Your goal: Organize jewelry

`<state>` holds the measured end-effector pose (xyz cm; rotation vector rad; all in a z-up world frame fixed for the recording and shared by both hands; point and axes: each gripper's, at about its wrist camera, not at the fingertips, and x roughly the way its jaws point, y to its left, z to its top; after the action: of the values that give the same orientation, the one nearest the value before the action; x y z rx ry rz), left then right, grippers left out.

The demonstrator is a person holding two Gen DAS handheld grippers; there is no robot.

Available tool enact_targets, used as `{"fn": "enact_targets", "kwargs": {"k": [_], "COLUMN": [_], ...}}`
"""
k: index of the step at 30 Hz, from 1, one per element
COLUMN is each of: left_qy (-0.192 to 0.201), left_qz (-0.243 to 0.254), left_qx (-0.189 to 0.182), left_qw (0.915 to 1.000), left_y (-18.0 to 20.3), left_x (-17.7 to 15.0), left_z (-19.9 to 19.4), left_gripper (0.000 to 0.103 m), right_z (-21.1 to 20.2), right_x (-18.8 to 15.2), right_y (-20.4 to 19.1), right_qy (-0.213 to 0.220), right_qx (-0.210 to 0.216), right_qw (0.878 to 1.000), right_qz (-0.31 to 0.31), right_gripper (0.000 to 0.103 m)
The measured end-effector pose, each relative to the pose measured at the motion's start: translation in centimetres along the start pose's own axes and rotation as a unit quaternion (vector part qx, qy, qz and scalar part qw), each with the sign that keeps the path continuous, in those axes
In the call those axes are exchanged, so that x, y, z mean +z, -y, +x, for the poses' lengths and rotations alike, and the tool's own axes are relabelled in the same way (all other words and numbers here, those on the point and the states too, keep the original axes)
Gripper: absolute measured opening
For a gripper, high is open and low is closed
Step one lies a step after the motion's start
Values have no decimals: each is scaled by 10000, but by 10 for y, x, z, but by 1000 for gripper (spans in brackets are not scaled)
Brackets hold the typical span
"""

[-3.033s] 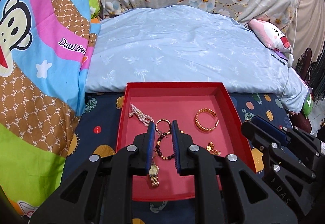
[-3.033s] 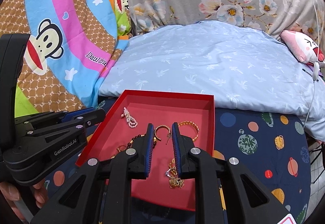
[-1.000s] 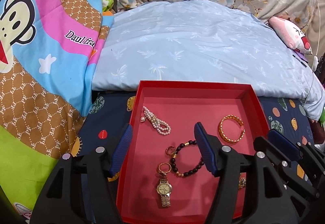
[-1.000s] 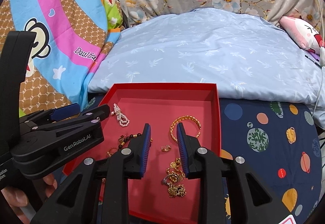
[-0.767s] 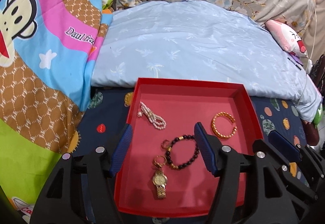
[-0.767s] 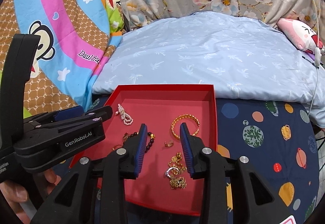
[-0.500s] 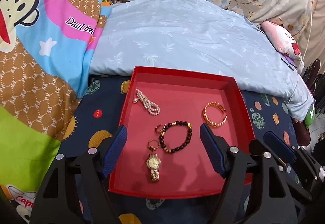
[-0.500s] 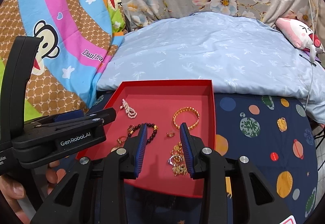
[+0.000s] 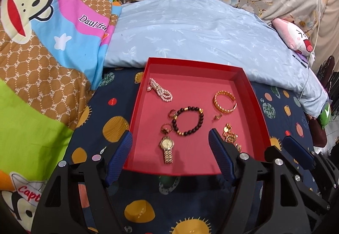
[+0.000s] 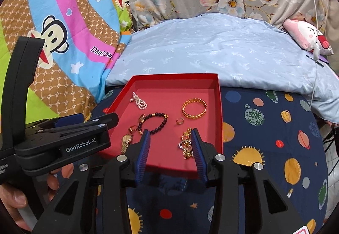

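Observation:
A red tray (image 9: 257, 104) (image 10: 220, 111) lies on the bed and holds the jewelry: a pearl bracelet (image 9: 160, 92) (image 10: 139, 102), a dark bead bracelet (image 9: 188, 120) (image 10: 155, 122), a gold watch (image 9: 167, 148) (image 10: 126, 141), a gold bangle (image 9: 224, 102) (image 10: 194, 108), small gold rings (image 9: 172, 113) (image 10: 179, 121) and a tangled gold chain pile (image 9: 231, 136) (image 10: 186, 145). My left gripper (image 9: 170, 142) hangs open and empty over the tray's near edge. My right gripper (image 10: 170, 138) is empty, its jaws opening, with the chain pile just past its right finger.
The tray rests on a navy planet-print sheet (image 9: 101, 119). A pale blue quilt (image 9: 190, 34) lies behind it, a cartoon monkey blanket (image 9: 42, 43) to the left, a pink plush (image 9: 296, 36) at the far right. A hand (image 10: 14, 202) holds the left gripper's handle.
Both grippers have drawn back from the tray toward its near edge. The left let go of the gold watch and spread wide. The right jaws have widened; the jewelry now lies still.

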<state>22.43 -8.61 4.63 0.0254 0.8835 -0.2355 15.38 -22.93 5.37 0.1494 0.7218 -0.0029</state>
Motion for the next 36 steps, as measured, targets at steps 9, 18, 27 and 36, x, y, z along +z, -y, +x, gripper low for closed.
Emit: {"fn": "enact_targets", "kwargs": {"k": [9, 18, 27, 36], "left_qy": [41, 130, 112, 209], "left_qz": [84, 157, 147, 97], "left_qx": [171, 489, 643, 898], "left_qw": [9998, 9986, 9978, 9957], "left_y": [4, 8, 8, 4], "left_x": [-21, -40, -54, -61], "left_z": [-16, -30, -37, -46], "left_gripper": [72, 78, 79, 86], "right_z": [-13, -27, -33, -42], "right_x": [-17, -28, -37, -46], "right_y": [-5, -4, -6, -9], "right_qy": [-30, -6, -23, 35], "right_qx": [-124, -361, -410, -481], "right_qw": [9999, 9993, 9991, 9988], "right_qz": [-24, 39, 78, 107], "right_gripper": [44, 51, 53, 57]}}
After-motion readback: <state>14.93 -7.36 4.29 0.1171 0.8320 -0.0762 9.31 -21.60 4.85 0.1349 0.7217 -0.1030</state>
